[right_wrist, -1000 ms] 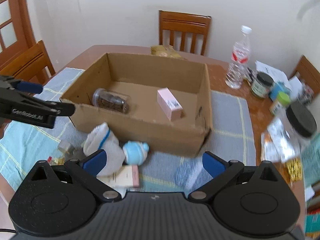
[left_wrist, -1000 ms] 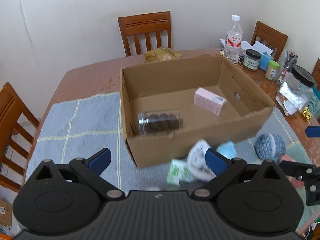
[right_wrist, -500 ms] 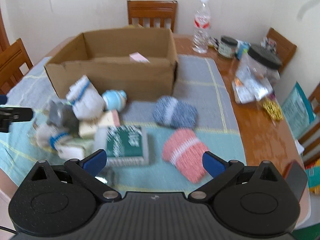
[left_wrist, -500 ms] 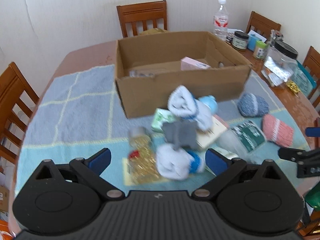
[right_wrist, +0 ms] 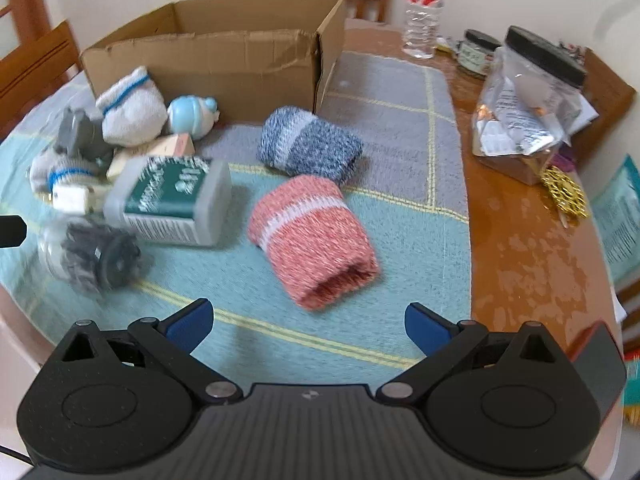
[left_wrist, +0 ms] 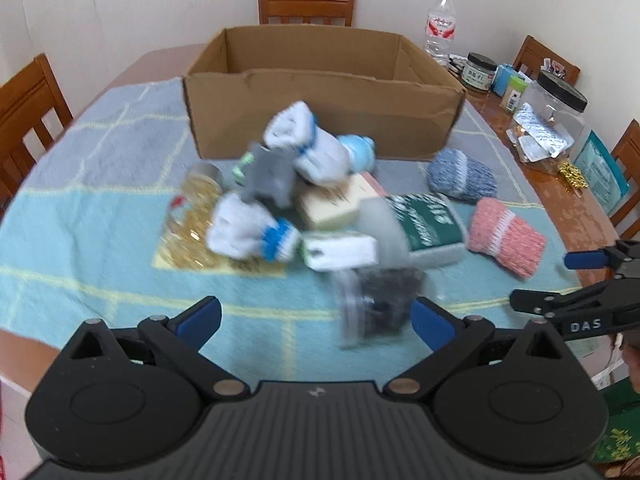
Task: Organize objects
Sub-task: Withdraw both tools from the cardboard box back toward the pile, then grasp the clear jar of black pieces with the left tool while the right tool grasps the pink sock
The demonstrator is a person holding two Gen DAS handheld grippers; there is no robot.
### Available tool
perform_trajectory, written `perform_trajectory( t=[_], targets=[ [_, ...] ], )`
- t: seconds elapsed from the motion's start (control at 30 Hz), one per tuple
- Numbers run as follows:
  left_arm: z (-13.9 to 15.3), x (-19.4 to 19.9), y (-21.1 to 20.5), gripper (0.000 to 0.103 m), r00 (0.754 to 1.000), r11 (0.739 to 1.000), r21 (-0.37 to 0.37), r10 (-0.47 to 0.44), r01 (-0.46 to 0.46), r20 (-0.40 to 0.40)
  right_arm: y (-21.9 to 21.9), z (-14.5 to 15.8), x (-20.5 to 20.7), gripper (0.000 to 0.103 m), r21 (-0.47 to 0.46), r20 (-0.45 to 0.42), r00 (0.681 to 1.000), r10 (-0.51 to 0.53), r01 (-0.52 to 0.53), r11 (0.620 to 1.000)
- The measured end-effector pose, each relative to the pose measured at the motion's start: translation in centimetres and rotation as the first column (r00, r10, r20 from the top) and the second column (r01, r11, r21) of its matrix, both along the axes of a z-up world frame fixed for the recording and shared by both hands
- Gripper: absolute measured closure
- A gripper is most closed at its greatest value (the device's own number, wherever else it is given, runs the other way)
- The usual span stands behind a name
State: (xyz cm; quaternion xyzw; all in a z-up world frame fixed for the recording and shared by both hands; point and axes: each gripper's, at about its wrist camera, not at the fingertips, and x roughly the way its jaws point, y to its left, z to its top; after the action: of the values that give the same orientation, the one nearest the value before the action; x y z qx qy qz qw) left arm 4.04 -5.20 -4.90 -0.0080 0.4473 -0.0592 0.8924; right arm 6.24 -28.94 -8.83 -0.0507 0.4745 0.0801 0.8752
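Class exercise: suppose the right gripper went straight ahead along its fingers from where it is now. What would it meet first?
Most likely the rolled pink sock, which lies on the cloth dead ahead of the open right gripper, with the blue sock behind it. Depth is unclear through the fisheye, so treat this as a judgement.

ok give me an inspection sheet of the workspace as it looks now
surface: wooden table, mostly covered by a blue checked cloth.
job's things: open cardboard box; in front of it, pink sock roll, blue sock roll, white sock rolls, green-labelled container, small cartons, a jar lying down, blurred.
clutter: water bottle, black-lidded jars, packets at the right edge.
grippers: left claw open, empty; right claw open, empty.
cables: nothing seen.
surroundings: wooden chairs, plain wall.
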Motion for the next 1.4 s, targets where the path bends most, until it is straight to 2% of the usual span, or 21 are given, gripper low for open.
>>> perform_trajectory(
  t=[0.07, 0.33, 0.77, 0.9, 1.1, 1.23, 1.4],
  targets=[
    [-0.5, -0.2, -1.2, 0.002, 1.0, 1.0, -0.007, 0.001, -0.001, -0.007, -0.6, -0.4, 0.2, 0.0, 0.002, 0.001, 0.999, 0.044, -0.044, 0.999],
    [-2.7, -0.2, -4.4, 0.002, 0.999, 0.999, 0.039, 0.039, -0.038, -0.013, -2.2, -1.8, 1.5, 0.0, 0.009, -0.001, 0.984, 0.18, -0.18, 0.984],
    [-4.1, 0.7, -6.1, 0.002, 0.995, 0.992, 0.074, 0.103, -0.104, 0.014, -2.1, -2.6, 3.2, 0.0, 0.006, -0.002, 0.945, 0.328, -0.328, 0.945],
    [-4.2, 1.1, -6.4, 0.003, 0.993, 0.989, 0.089, 0.117, -0.119, 0.027, -2.1, -2.7, 3.8, 0.0, 0.012, 0.028, 0.922, 0.387, -0.387, 0.922],
    [-4.3, 1.8, -6.6, 0.01, 0.991, 0.987, 0.093, 0.131, -0.133, 0.033, -1.9, -2.8, 4.8, 0.0, 0.018, 0.059, 0.898, 0.435, -0.437, 0.899],
    [-4.5, 2.0, -6.8, 0.029, 0.992, 0.988, 0.091, 0.122, -0.124, 0.023, -1.6, -2.7, 5.6, 0.0, 0.018, 0.053, 0.894, 0.444, -0.446, 0.895],
    [-4.5, 1.9, -6.4, 0.028, 0.994, 0.99, 0.084, 0.112, -0.113, 0.014, -1.1, -2.6, 6.5, 0.0, 0.015, 0.035, 0.894, 0.447, -0.447, 0.894]
  ],
)
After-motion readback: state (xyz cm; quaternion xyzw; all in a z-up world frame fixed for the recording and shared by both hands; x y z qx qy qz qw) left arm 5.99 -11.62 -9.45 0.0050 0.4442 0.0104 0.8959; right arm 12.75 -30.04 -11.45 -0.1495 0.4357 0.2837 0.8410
